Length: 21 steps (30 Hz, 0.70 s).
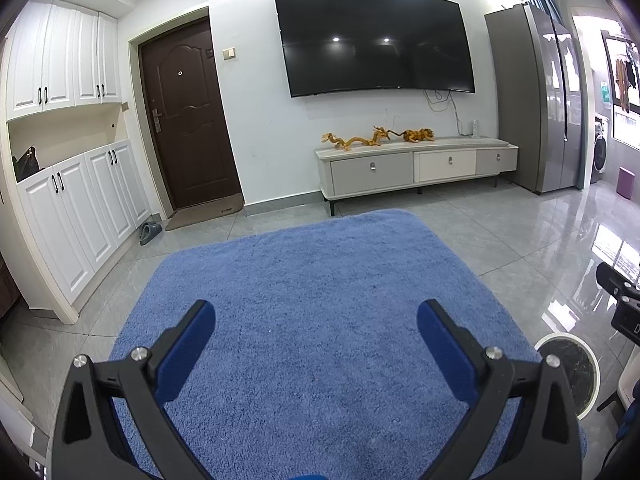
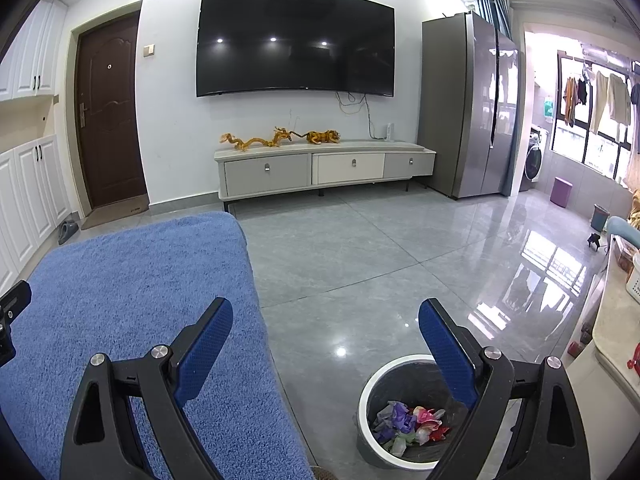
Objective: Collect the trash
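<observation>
Both tools (image 1: 316, 316) (image 2: 326, 314) gape empty; right finger (image 2: 448, 356) partly hides the trash-filled bin (image 2: 370, 392).

Grey tile floor (image 2: 360, 264), blue rug (image 1: 312, 304), trash bin (image 2: 370, 396)

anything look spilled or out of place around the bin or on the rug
Nothing stands out. The crumpled wrappers sit inside the trash bin, the blue rug shows no litter, and both grippers are open and hold nothing.
</observation>
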Each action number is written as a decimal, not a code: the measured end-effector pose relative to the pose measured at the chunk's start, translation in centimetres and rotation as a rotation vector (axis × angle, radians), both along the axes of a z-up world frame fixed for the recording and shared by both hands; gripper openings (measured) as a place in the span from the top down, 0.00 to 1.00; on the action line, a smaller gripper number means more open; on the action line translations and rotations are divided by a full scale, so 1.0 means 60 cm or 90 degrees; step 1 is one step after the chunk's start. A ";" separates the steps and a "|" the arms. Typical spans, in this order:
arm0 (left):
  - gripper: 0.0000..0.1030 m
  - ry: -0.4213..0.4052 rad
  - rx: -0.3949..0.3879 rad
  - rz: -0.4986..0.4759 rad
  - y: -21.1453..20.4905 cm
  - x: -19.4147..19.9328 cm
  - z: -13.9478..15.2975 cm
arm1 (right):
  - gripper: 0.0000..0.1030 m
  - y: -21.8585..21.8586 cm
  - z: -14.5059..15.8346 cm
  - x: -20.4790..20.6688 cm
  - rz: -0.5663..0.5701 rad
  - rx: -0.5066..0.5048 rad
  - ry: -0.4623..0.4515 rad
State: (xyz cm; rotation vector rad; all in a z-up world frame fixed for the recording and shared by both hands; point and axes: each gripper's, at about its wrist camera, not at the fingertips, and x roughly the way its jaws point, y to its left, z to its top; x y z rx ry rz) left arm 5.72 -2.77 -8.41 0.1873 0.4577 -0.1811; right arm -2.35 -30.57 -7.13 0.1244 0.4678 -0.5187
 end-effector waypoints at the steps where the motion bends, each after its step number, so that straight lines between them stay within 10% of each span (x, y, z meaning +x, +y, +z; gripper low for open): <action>1: 0.01 0.001 0.001 0.000 0.000 0.001 0.000 | 0.10 0.000 0.000 0.000 0.000 0.000 0.000; 21: 0.01 0.016 0.002 -0.004 0.003 0.012 -0.011 | 0.10 0.006 -0.007 0.007 0.002 0.001 0.016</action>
